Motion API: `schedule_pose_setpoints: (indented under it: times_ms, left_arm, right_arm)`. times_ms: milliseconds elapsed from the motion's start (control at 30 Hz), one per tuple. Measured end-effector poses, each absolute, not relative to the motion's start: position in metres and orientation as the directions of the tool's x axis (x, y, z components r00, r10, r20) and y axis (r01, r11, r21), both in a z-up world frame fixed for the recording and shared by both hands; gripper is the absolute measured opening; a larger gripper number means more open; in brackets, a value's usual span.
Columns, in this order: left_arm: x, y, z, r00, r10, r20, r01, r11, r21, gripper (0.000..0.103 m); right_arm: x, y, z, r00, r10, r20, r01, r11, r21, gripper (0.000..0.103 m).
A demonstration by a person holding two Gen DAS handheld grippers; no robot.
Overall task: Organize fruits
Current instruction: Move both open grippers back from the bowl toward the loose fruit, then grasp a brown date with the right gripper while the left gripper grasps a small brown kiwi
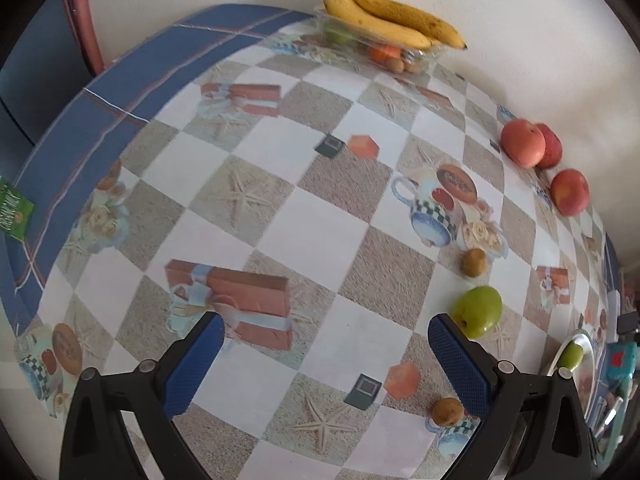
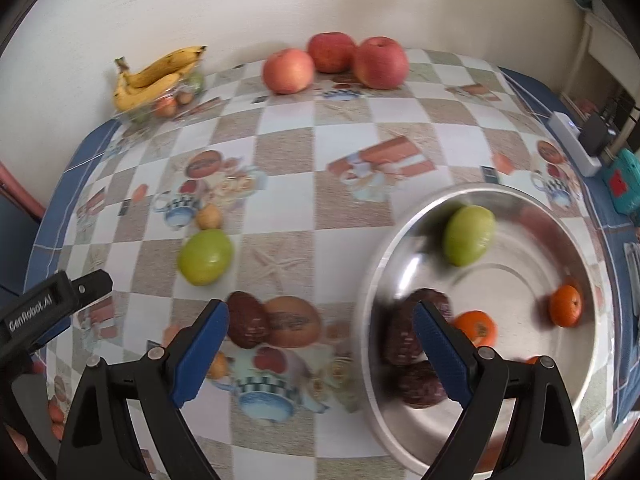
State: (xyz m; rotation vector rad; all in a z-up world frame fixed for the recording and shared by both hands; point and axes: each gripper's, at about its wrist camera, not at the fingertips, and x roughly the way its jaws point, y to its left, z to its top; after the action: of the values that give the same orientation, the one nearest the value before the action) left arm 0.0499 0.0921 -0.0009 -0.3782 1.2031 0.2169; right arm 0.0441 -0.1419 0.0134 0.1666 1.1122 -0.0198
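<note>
My left gripper (image 1: 324, 360) is open and empty above the patterned tablecloth. A green apple (image 1: 477, 311) lies just beyond its right finger, with one kiwi (image 1: 473, 262) past it and another kiwi (image 1: 447, 411) nearer. My right gripper (image 2: 320, 344) is open and empty. A dark avocado (image 2: 246, 320) lies by its left finger. The steel bowl (image 2: 592, 380) on the right holds a green apple (image 2: 469, 234), two dark avocados (image 2: 404, 336) and tangerines (image 2: 565, 305). A green apple (image 2: 205, 256) and a kiwi (image 2: 209, 217) lie on the table at the left.
Three red apples (image 2: 335, 60) stand by the back wall. Bananas (image 2: 154, 76) lie on a clear tray of fruit at the back corner. A white power strip (image 2: 572, 140) and a teal device (image 2: 624, 184) sit at the table's right edge. My left gripper's body (image 2: 48, 312) shows at the left.
</note>
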Motion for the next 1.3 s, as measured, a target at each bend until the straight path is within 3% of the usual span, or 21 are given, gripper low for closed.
schedule_pose_setpoints:
  times_ms: [333, 1300]
  left_arm:
    - [0.054, 0.086, -0.024, 0.264, -0.047, -0.963, -0.363, 0.921, -0.144, 0.103]
    - [0.061, 0.077, -0.030, 0.252, -0.070, -0.965, -0.344, 0.926, -0.157, 0.103]
  right_arm:
    - [0.052, -0.115, -0.007, 0.395, 0.068, -0.916, 0.050, 0.994, 0.095, 0.093]
    - [0.057, -0.107, -0.016, 0.380, 0.080, -0.921, 0.025, 0.995, 0.096, 0.090]
